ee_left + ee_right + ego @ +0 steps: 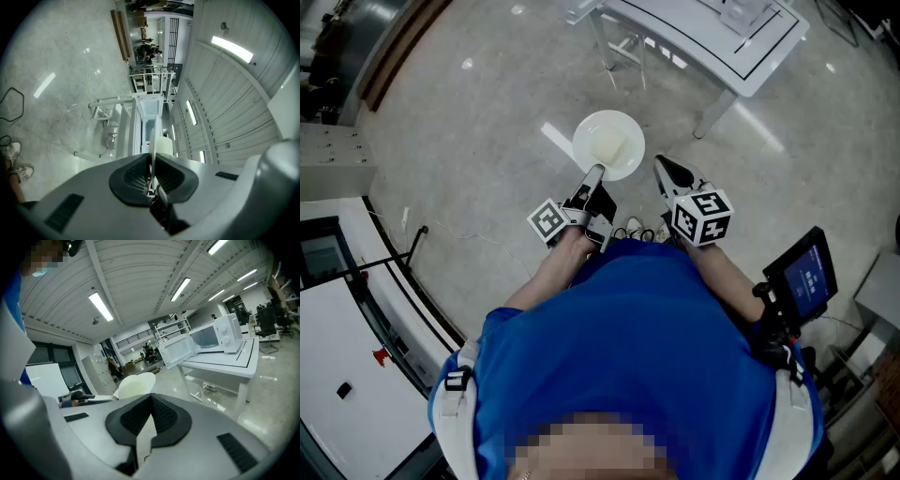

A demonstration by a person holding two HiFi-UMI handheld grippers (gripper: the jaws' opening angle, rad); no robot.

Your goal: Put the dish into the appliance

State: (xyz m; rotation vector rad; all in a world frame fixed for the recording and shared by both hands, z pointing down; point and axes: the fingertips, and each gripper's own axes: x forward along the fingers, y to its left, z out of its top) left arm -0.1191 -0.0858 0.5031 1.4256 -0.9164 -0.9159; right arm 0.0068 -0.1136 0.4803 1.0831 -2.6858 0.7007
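Observation:
A white round dish [608, 143] hangs over the floor in front of me, gripped by its near rim in my left gripper [596, 172]. In the left gripper view the dish [153, 143] stands edge-on between the shut pads of that gripper [152, 171]. My right gripper [662, 166] is just right of the dish, shut on nothing; its own view shows the pads of that gripper [151, 398] meeting. Behind them appear the dish [134, 384] and the white microwave [213, 337], its door [177, 350] swung open, on a white table [234, 365].
The white table [712, 42] stands ahead at the top of the head view, its legs [614, 47] over a grey floor. A small screen [807, 274] is at my right hip. White cabinets [337, 356] line the left. People stand far off [149, 351].

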